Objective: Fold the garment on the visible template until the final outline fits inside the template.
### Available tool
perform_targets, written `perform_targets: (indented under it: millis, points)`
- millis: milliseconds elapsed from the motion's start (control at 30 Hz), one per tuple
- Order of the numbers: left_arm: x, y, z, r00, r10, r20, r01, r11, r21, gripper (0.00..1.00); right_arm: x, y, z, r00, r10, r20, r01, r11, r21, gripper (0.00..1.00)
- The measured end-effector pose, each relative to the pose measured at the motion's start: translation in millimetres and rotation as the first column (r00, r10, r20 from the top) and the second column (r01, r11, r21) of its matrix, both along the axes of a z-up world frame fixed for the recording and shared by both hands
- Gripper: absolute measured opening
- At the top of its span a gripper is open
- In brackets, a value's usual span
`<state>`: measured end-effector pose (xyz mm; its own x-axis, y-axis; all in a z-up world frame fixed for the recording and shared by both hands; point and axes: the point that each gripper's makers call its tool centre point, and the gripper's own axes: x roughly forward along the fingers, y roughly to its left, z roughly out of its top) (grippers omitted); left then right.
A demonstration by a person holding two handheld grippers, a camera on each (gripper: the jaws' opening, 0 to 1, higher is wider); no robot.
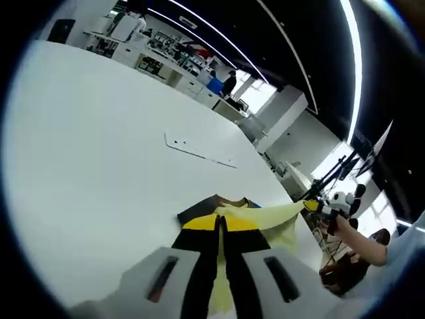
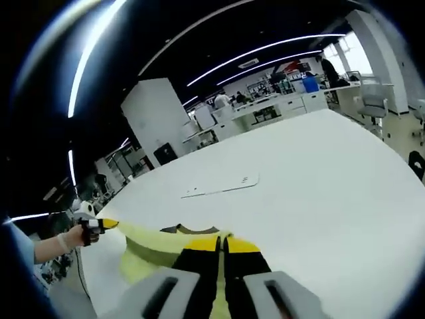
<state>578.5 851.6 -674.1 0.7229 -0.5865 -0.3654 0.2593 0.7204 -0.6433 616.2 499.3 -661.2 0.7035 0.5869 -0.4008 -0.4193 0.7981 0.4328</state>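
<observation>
In the left gripper view, the left gripper (image 1: 221,222) has its black, yellow-tipped jaws pressed together on the pale yellow garment (image 1: 265,218), whose cloth runs down between them toward the bottom of the picture. From there the garment stretches to the right as a taut band to the right gripper (image 1: 311,205), held in a hand (image 1: 340,224) beyond the table's edge. A dark flat piece (image 1: 199,208) lies on the white table (image 1: 99,166) just behind the cloth; it may be the template, though too little shows to be sure. Farther back on the table lies a thin pale strip (image 1: 199,151). In the right gripper view, the right gripper (image 2: 222,243) likewise pinches the garment (image 2: 149,246) between closed jaws, and the cloth stretches leftward to the left gripper (image 2: 109,224), held by a hand (image 2: 78,234). The strip (image 2: 222,185) lies beyond on the table (image 2: 319,179). Desks, shelves and people stand in the far background of both views.
</observation>
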Motion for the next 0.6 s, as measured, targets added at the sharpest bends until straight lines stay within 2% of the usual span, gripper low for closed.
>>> perform_targets:
  millis: [33, 100, 400, 500, 600]
  points:
    - [2.8, 1, -3.7, 1.0, 0.005, -0.005, -0.005, 1.0, 0.001, 0.0, 11, 0, -8.4, 1.0, 0.001, -0.011, -0.001, 1.0, -0.012, 0.0]
    - [10.0, 2, -13.2, 0.999, 0.026, -0.028, -0.026, 1.0, -0.009, 0.0, 17, 0, -20.2, 1.0, 0.003, -0.029, -0.004, 1.0, -0.025, 0.0]
    - [33.0, 6, -57.0, 0.993, 0.061, -0.1, -0.063, 0.998, -0.017, 0.0, 30, -5, -66.3, 0.993, -0.016, -0.118, 0.009, 0.998, -0.06, 0.0]
    - [39.4, 8, -68.1, 0.988, 0.089, -0.126, -0.093, 0.995, -0.027, 0.0, 34, -3, -73.0, 0.99, -0.034, -0.139, 0.03, 0.999, -0.031, 0.0]
    - [42.9, 6, -73.3, 0.99, 0.082, -0.118, -0.084, 0.996, -0.014, 0.0, 38, -3, -82.8, 0.986, -0.051, -0.158, 0.046, 0.998, -0.031, 0.0]
